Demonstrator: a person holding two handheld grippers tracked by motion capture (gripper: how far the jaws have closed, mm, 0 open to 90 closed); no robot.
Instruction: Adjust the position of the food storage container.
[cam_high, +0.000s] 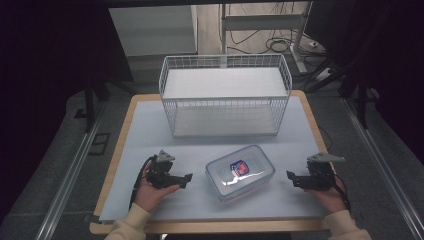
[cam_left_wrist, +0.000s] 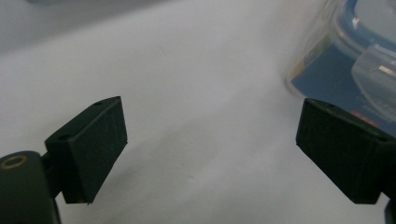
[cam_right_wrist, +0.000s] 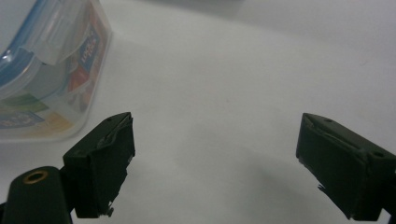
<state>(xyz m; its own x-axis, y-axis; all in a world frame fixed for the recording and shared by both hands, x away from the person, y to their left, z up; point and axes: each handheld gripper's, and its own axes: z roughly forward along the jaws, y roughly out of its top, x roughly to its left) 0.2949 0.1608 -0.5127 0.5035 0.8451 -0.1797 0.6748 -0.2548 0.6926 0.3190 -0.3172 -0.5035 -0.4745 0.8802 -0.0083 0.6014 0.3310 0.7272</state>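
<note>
Dark room, grey floor (cam_high: 60, 150), cables (cam_high: 270, 45).

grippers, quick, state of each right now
left gripper: open, holding nothing, beside the plastic container.
right gripper: open, holding nothing, on the container's other side.

**Lighting and picture quality**

High view: white table cover (cam_high: 150, 130) evenly bright under overhead light, room around it near black. Soft shadows under the wire basket (cam_high: 225, 95). Gripper views: dim, greyish, grainy; the plastic container (cam_left_wrist: 355, 56) is blurred, with pale glare on its lid.
</note>
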